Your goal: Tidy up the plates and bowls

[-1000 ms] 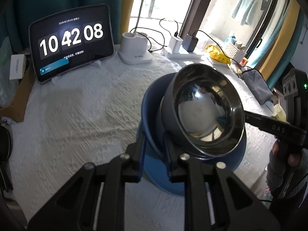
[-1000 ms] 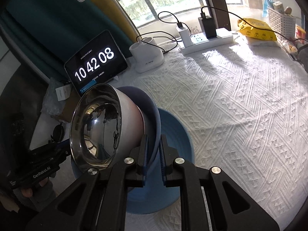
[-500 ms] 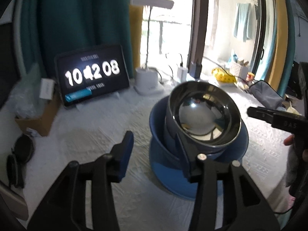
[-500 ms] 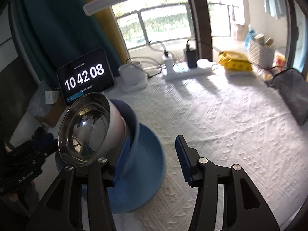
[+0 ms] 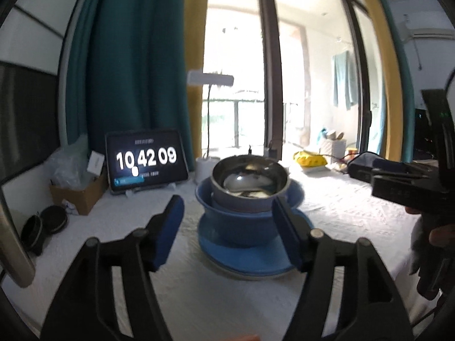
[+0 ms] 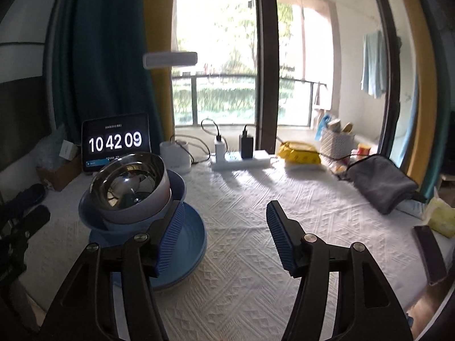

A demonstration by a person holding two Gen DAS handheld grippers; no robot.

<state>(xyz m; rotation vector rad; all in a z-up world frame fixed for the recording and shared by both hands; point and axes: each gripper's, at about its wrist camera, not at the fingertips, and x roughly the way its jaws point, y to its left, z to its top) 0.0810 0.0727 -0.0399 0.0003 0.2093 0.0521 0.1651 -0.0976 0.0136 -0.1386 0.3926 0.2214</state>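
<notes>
Left gripper [image 5: 227, 228] jaws apart, just been opening, nothing between the pads. Ahead: steel bowl [image 5: 250, 183] nested in blue bowl [image 5: 241, 221] on blue plate [image 5: 250, 258], white tablecloth [image 5: 199, 298]. Tablet clock [image 5: 146, 162] behind left. Right gripper [image 5: 398, 182] at right edge.

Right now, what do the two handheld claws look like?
Both match: the left claw and right claw have black angular finger arms with silver screw heads and ribbed blue pads. The right claw's black body, seen from the left, carries pale lettering too blurred to read.
</notes>
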